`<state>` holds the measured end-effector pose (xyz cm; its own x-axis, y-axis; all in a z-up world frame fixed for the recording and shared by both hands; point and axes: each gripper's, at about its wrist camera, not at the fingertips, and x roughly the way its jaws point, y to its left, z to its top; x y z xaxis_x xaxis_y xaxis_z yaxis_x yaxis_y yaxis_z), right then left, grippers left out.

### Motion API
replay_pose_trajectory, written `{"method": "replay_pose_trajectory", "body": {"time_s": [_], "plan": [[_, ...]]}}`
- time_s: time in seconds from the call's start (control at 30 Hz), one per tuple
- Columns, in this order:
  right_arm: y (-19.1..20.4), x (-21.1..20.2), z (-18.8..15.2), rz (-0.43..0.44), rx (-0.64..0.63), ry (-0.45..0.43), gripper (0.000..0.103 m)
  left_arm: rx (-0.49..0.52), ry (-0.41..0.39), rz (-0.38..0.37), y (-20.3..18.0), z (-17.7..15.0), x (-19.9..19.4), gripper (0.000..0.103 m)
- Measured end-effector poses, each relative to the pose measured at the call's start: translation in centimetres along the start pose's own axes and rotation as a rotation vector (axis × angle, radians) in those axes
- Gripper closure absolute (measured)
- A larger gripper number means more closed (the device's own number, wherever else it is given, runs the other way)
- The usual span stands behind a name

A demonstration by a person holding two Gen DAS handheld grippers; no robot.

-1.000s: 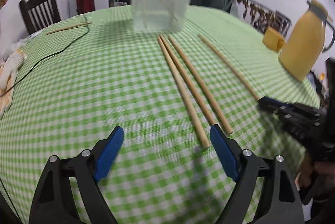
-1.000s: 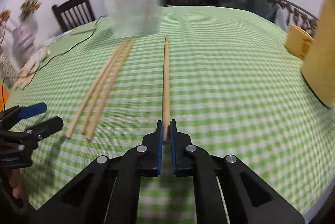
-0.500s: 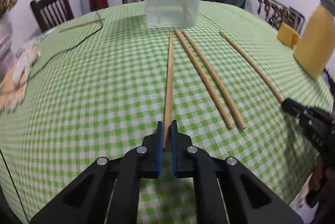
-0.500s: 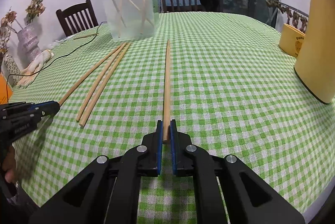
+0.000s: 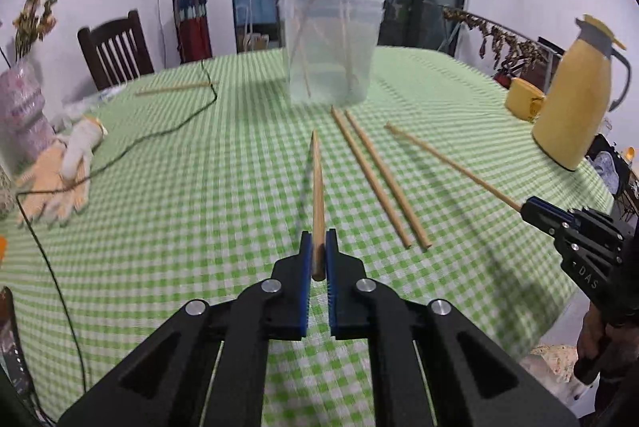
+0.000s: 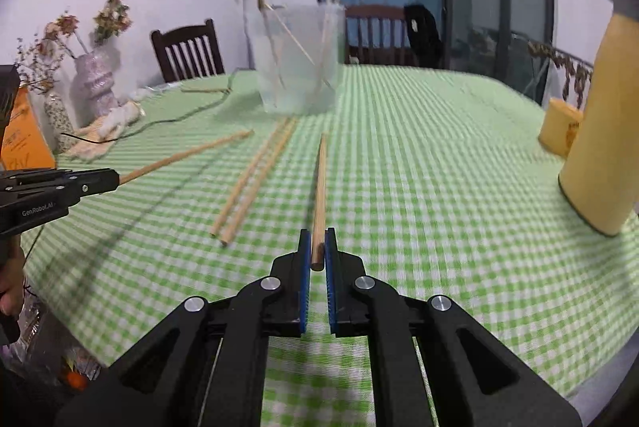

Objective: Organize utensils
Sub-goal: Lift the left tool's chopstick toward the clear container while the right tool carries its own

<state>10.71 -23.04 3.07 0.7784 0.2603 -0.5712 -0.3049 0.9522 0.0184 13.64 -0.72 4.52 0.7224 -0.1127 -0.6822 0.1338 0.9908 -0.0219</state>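
My left gripper (image 5: 318,251) is matte black with blue finger pads (image 5: 305,259) and silver screws. My right gripper (image 6: 318,249) looks identical. White "GenRobot.AI" lettering marks one housing; bare skin shows beneath it.

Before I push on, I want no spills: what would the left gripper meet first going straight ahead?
Probably the clear tub. The left gripper holds a chopstick aimed at it, so the tip would likely touch first; depth is unclear.
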Motion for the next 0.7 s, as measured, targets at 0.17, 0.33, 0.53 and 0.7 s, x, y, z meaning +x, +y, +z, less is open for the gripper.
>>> {"method": "replay_pose_trajectory", "body": {"time_s": [0.17,0.33,0.53,0.7], "plan": [[0.8,-2.7,1.0,-0.004,-0.039,-0.087,0.096,0.015,-0.075,-0.001,-0.1,0.4,-3.8,0.099],[1.1,-5.1,1.8,-0.006,-0.047,-0.144,0.096,0.023,-0.131,0.008,-0.2,0.4,-7.2,0.099],[1.3,-7.1,3.4,0.024,-0.048,-0.186,0.096,0.033,-0.172,-0.044,-0.2,1.2,-10.4,0.099],[1.1,-8.1,5.6,0.038,-0.053,-0.206,0.096,0.052,-0.191,-0.067,0.3,3.0,-11.5,0.099]]}}
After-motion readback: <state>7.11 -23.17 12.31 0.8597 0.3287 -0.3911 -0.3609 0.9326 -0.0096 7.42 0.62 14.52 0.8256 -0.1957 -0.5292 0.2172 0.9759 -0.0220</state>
